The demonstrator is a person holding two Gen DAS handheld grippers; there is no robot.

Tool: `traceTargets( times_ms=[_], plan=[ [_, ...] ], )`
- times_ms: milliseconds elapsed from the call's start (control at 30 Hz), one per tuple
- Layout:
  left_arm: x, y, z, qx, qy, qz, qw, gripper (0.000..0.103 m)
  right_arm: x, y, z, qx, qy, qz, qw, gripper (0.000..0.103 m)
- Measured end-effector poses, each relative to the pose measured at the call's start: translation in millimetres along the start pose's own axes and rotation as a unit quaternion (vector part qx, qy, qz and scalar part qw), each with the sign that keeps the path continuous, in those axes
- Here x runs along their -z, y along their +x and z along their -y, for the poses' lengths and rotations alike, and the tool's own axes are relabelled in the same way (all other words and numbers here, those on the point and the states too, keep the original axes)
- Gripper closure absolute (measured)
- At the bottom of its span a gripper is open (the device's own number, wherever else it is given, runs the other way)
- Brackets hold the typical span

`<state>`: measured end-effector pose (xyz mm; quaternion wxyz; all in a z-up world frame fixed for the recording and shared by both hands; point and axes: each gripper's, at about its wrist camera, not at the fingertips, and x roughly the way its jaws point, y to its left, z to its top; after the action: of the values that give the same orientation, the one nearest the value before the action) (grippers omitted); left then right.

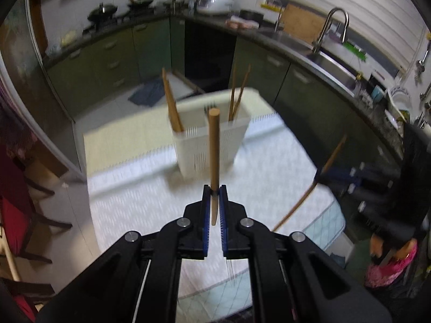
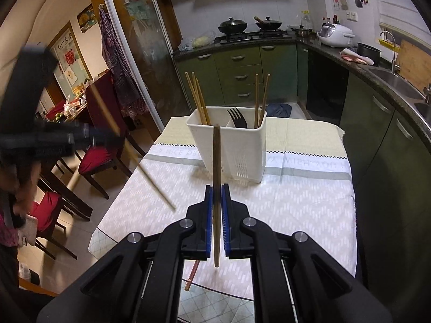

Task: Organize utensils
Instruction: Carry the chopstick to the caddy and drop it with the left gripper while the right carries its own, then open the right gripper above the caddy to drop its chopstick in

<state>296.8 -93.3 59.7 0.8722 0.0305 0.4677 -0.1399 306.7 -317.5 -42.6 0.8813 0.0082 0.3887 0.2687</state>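
Note:
A white utensil holder (image 2: 237, 145) stands on the clothed table, with wooden chopsticks (image 2: 198, 99) in its left part, a black fork (image 2: 237, 117) in the middle and two more chopsticks (image 2: 261, 99) at the right. It is blurred in the left wrist view (image 1: 210, 145). My left gripper (image 1: 214, 191) is shut on a wooden chopstick (image 1: 214, 148), held upright before the holder. My right gripper (image 2: 216, 189) is shut on a darker wooden chopstick (image 2: 216, 167), also upright, short of the holder. The left gripper and its chopstick (image 2: 150, 177) show blurred at the left of the right wrist view.
The table (image 2: 296, 202) carries a patterned white cloth; another utensil (image 2: 192, 277) lies near its front edge under my right gripper. Chairs with red cushions (image 2: 94, 158) stand to the left. Green kitchen cabinets (image 2: 239, 72) and a counter with a sink (image 1: 331, 62) surround the table.

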Motion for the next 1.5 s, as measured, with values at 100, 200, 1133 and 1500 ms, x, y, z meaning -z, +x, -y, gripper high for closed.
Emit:
traceTargets(
  times_ms=[100,200,1133,1500],
  plan=[
    [-22,-13,3,-0.002,0.001,0.021,0.9998,0.097,-3,-3,2,-0.001,0.0,0.001,1.0,0.096],
    [-47,-25,5,-0.003,0.001,0.045,0.999,0.097,-5,-6,6,0.0,0.004,0.006,1.0,0.096],
    [-81,92,-27,-0.049,-0.019,-0.006,0.9986,0.081,-27,-20,21,-0.005,0.011,0.025,1.0,0.096],
    [-39,43,-35,-0.023,-0.031,0.024,0.999,0.052,-116,-52,-3,0.007,-0.002,0.12,0.993,0.096]
  ],
)
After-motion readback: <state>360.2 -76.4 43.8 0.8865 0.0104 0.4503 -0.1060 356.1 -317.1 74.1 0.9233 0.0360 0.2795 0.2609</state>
